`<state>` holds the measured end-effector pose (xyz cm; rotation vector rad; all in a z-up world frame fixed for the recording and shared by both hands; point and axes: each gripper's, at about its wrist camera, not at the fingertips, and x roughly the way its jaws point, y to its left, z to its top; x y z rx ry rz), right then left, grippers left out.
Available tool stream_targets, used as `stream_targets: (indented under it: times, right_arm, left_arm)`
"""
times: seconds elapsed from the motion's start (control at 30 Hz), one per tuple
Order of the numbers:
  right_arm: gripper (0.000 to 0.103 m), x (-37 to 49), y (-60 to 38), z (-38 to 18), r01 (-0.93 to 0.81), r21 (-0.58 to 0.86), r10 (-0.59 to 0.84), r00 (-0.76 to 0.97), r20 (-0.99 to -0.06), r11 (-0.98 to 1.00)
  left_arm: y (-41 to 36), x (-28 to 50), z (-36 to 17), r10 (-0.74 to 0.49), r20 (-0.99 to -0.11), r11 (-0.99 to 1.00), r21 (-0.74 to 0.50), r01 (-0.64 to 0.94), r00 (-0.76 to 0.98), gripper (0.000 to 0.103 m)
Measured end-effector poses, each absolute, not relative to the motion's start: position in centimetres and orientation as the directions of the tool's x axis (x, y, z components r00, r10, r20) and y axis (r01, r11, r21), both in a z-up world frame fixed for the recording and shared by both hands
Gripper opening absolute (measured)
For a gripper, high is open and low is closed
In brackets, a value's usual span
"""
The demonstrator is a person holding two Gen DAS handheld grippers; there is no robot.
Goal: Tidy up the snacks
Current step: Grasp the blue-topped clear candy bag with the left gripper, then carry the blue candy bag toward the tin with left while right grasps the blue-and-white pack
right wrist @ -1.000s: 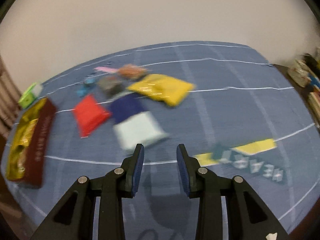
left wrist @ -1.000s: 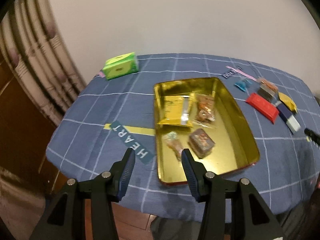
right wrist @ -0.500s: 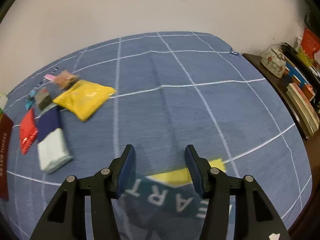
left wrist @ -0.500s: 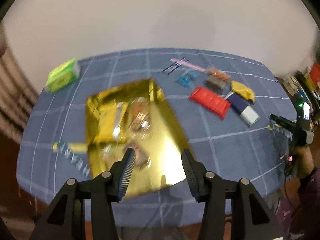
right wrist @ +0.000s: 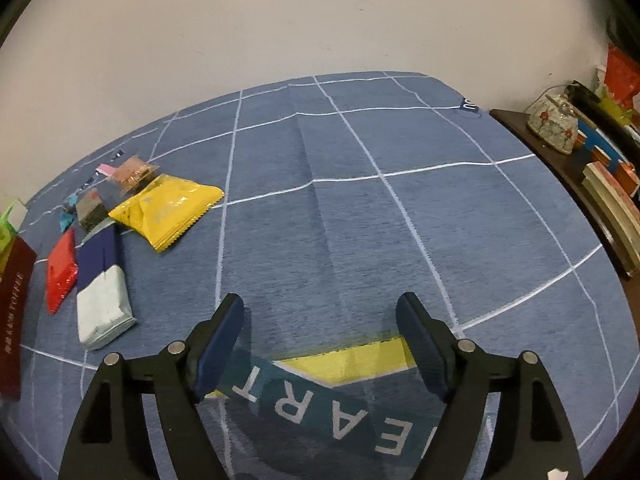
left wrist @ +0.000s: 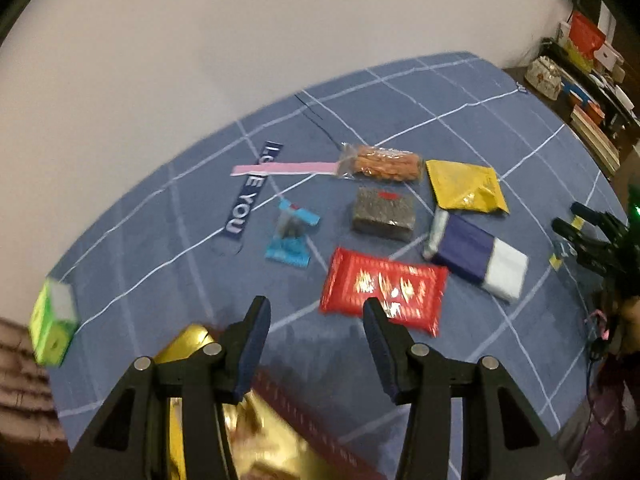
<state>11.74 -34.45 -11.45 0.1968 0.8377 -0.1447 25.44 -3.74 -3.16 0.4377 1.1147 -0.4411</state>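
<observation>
Several snack packs lie on the blue checked tablecloth (left wrist: 400, 120): a red pack (left wrist: 384, 288), a navy and white pack (left wrist: 476, 256), a yellow pack (left wrist: 464, 186), a dark block (left wrist: 383, 214), an orange clear pack (left wrist: 380, 162) and a small blue pack (left wrist: 292, 236). My left gripper (left wrist: 316, 312) is open and empty, hovering just short of the red pack, above the gold tin (left wrist: 240, 432). My right gripper (right wrist: 320, 312) is open and empty over bare cloth; the yellow pack (right wrist: 168, 208) and navy and white pack (right wrist: 102, 280) lie to its left.
A green box (left wrist: 54, 324) sits at the table's left edge. A dark side shelf (right wrist: 580, 168) with books and a jar stands at the right. The right gripper also shows in the left wrist view (left wrist: 592, 236). The tin's maroon side (right wrist: 12, 304) is far left.
My left gripper swung right from over the gold tin toward the loose snack packs. My right gripper turned away from the packs and opened wider.
</observation>
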Motion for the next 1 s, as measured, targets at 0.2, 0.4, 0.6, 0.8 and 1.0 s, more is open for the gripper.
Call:
stream_targets:
  times: [0.2, 0.4, 0.6, 0.8, 1.0]
  right_arm:
    - [0.083, 11.6, -34.8, -11.5, 0.19, 0.153, -0.015, 0.672, -0.74, 0.97]
    - [0.086, 11.5, -35.0, -11.6, 0.175, 0.182, 0.014, 0.68, -0.733, 0.968]
    - [0.088, 11.4, -35.1, -11.6, 0.168, 0.197, 0.029, 0.685, -0.728, 0.966]
    - [0.089, 11.6, -35.1, -11.6, 0.162, 0.209, 0.041, 0.687, -0.725, 0.964]
    - [0.089, 11.6, -35.1, -11.7, 0.163, 0.211, 0.043, 0.688, -0.724, 0.964]
  left_arm:
    - [-4.8, 30.3, -6.7, -0.069, -0.95, 0.808, 0.126, 0.576, 0.303, 0.049]
    - [-5.3, 33.2, -9.0, -0.053, -0.961, 0.794, 0.125, 0.596, 0.273, 0.049]
    - [-5.2, 35.9, -10.5, -0.045, -0.964, 0.803, 0.122, 0.583, 0.263, 0.049]
    - [-4.4, 37.1, -11.6, -0.073, -0.967, 0.832, 0.076, 0.549, 0.245, 0.049]
    - [-2.7, 35.9, -12.2, -0.126, -0.964, 0.882, 0.0, 0.472, 0.235, 0.039]
